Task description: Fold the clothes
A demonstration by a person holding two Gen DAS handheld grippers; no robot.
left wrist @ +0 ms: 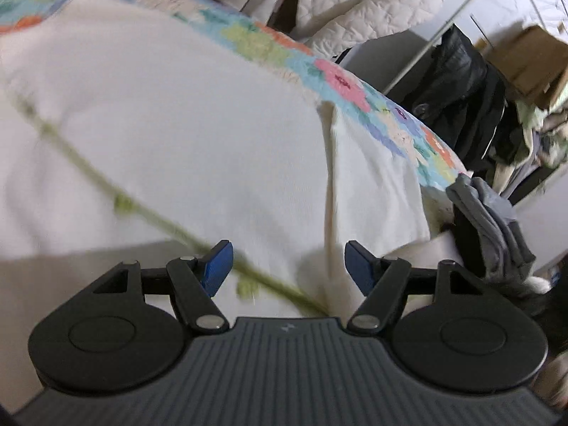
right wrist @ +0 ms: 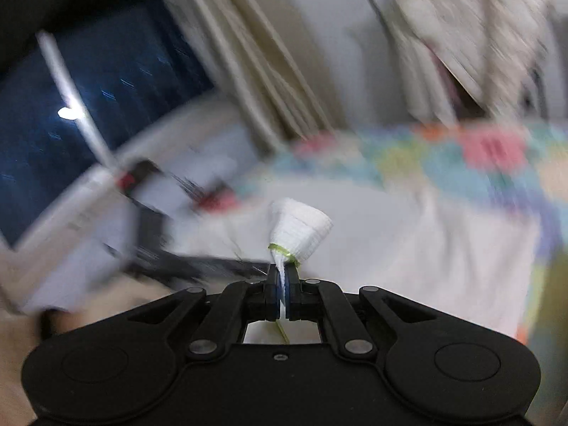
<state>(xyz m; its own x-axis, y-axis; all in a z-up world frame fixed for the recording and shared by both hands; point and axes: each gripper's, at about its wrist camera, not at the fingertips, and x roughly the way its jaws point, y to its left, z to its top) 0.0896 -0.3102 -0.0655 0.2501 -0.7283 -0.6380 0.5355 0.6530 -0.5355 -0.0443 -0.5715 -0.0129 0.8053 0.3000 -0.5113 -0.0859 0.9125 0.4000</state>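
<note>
Our right gripper [right wrist: 283, 277] is clamped tight on a bunched bit of the white garment [right wrist: 300, 229], the ribbed cloth fanning out just past the fingertips with a thin green thread [right wrist: 282, 248] wound around the pinch. Our left gripper [left wrist: 287, 266] hangs with its blue pads [left wrist: 218, 264] wide apart, grasping nothing, above the same white garment [left wrist: 184, 135], which lies spread over the flowered bedspread [left wrist: 340, 81]. A green string [left wrist: 88, 170] crosses the cloth slantwise toward the left gripper. Off the bed's far corner we see a grey garment [left wrist: 493, 223], and beyond it a cream quilted blanket [left wrist: 358, 0]. The right view is badly blurred.
</note>
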